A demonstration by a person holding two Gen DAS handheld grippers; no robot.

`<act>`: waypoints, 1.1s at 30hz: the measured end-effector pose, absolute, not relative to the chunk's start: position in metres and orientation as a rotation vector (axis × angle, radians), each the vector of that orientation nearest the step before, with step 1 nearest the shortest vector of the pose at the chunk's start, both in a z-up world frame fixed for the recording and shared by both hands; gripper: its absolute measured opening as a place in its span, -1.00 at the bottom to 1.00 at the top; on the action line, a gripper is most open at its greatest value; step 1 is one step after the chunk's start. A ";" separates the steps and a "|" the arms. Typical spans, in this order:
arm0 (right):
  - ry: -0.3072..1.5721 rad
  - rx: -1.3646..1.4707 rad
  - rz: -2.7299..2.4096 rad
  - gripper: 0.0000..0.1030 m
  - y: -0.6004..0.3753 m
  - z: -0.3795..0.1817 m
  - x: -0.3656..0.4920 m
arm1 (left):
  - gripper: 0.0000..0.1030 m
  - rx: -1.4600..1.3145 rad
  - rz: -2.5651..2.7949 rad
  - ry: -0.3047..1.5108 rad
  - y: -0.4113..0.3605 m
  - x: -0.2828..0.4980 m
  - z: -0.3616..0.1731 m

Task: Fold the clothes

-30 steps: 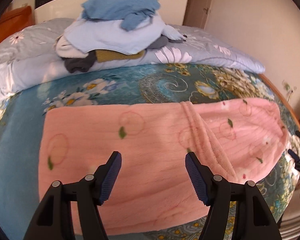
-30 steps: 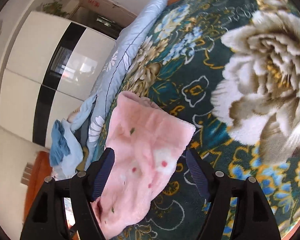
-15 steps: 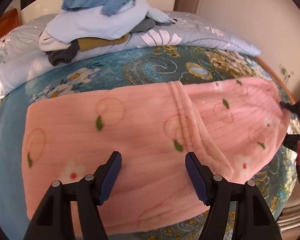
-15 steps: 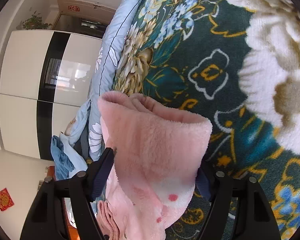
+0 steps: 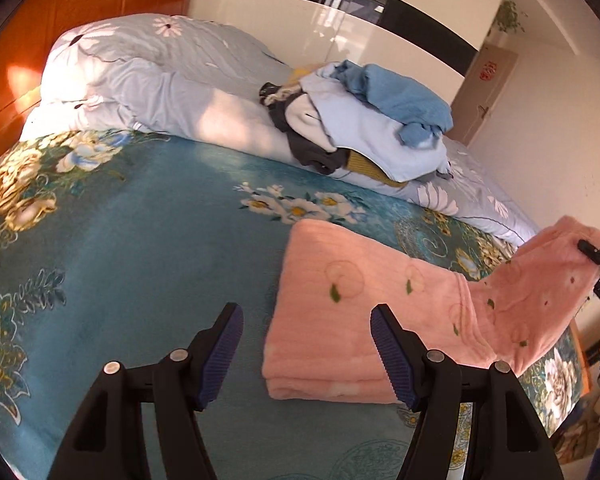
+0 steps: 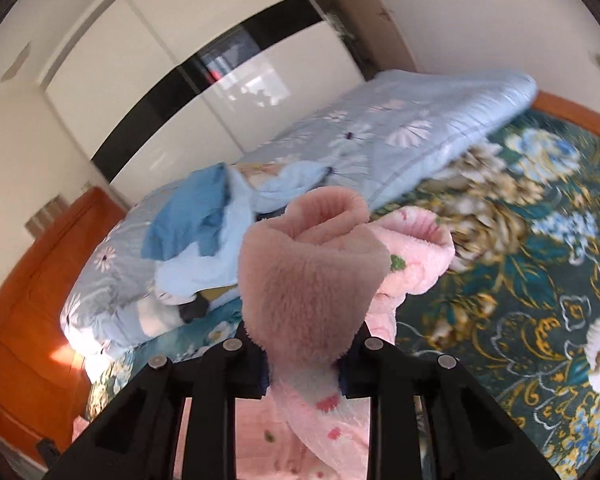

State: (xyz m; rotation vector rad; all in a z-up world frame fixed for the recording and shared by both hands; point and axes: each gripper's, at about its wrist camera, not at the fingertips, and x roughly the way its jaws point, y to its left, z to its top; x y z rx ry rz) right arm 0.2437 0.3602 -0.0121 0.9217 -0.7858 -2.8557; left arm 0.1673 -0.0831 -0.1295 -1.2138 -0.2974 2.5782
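Presently, as catalogued from the bedside:

Bed: teal floral bedspread covers it; an orange wooden headboard stands at the head end.
Quilt: pale blue floral quilt, bunched along the far side of the bed.
Clothes pile: blue and pale blue garments heaped on the quilt, with dark and mustard pieces under them.
Pink garment: fleecy pink garment with small leaf and flower prints, lying folded in layers near the near edge of the bed; its far end is raised off the bedspread.
Left gripper: left gripper hovers over the near edge, fingers spread wide, holding nothing; its one finger overlaps the garment's near part in view, contact not clear.
Right gripper: right gripper is clamped on a bunched end of the pink garment, lifting it above the bedspread.
Background: white wardrobe with a black band stands behind the bed.
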 end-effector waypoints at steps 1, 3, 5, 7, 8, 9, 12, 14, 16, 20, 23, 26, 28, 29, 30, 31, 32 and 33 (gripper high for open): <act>-0.729 0.905 -2.833 -0.50 0.337 -0.003 0.240 | 0.36 -1.219 2.583 -0.324 -0.091 0.168 -0.131; -0.619 0.871 -2.785 -0.50 0.289 0.015 0.234 | 0.36 -1.230 2.592 -0.379 -0.106 0.171 -0.135; -0.535 0.890 -2.741 -0.50 0.243 0.014 0.227 | 0.36 -1.240 2.600 -0.433 -0.120 0.173 -0.138; -0.421 0.958 -2.698 -0.50 0.192 -0.005 0.220 | 0.36 -1.250 2.607 -0.489 -0.135 0.175 -0.141; -0.373 1.004 -2.667 -0.50 0.170 -0.019 0.218 | 0.36 -1.255 2.611 -0.516 -0.143 0.176 -0.143; -0.326 1.049 -2.635 -0.50 0.147 -0.034 0.216 | 0.36 -1.259 2.614 -0.544 -0.150 0.177 -0.145; -0.202 1.213 -2.549 -0.50 0.096 -0.089 0.215 | 0.36 -1.271 2.608 -0.583 -0.159 0.178 -0.148; -0.157 1.284 -2.520 -0.49 0.079 -0.115 0.218 | 0.36 -1.277 2.599 -0.595 -0.159 0.178 -0.151; -0.114 1.326 -2.504 -0.44 0.070 -0.128 0.224 | 0.36 -1.283 2.590 -0.606 -0.160 0.177 -0.153; -0.001 1.314 -2.503 -0.30 0.059 -0.130 0.237 | 0.36 -1.296 2.572 -0.628 -0.162 0.177 -0.157; -0.054 1.296 -2.431 0.10 0.062 -0.129 0.244 | 0.36 -1.305 2.559 -0.645 -0.163 0.177 -0.160; -0.121 1.270 -2.355 0.13 0.068 -0.124 0.252 | 0.36 -1.299 2.536 -0.659 -0.162 0.174 -0.159; -0.214 1.242 -2.310 0.13 0.082 -0.117 0.257 | 0.36 -1.273 2.506 -0.664 -0.157 0.169 -0.152; -0.305 1.227 -2.298 0.13 0.097 -0.114 0.257 | 0.36 -1.247 2.473 -0.662 -0.152 0.165 -0.148; -0.397 1.211 -2.284 0.13 0.112 -0.110 0.256 | 0.36 -1.227 2.422 -0.655 -0.143 0.159 -0.144; -0.470 1.195 -2.300 0.14 0.129 -0.107 0.255 | 0.37 -1.207 2.371 -0.648 -0.134 0.153 -0.139; -0.496 1.189 -2.337 0.15 0.144 -0.105 0.254 | 0.38 -1.187 2.320 -0.640 -0.125 0.146 -0.135; -0.520 1.183 -2.374 0.15 0.158 -0.102 0.253 | 0.41 -1.177 2.265 -0.633 -0.114 0.137 -0.135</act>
